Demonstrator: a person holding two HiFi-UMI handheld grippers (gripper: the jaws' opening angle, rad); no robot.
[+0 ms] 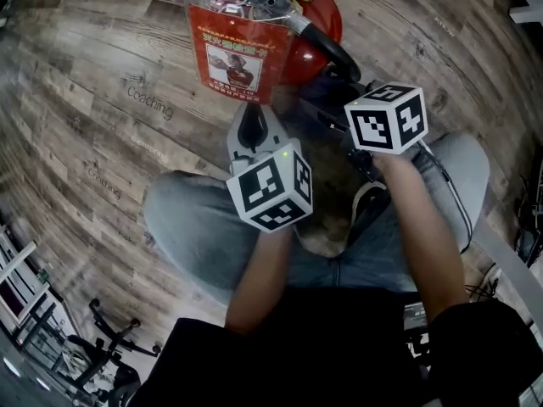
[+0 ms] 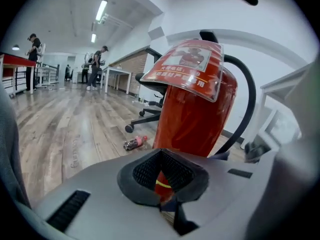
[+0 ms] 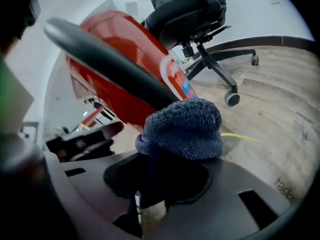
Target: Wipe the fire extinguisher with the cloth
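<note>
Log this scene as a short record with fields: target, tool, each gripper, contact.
target: red fire extinguisher, upright on the wood floor, tag at its top
tool: blue knitted cloth
left gripper: shut, empty, pointed at the extinguisher
right gripper: shut on the cloth, close to the black hose
contact: cannot tell whether the cloth touches the extinguisher

Red fire extinguisher (image 2: 195, 119) upright on wooden floor (image 2: 65, 129), black hose (image 2: 248, 101), dark blue knitted cloth (image 3: 182, 129) bunched in right hand-held gripper (image 3: 155, 178).
</note>
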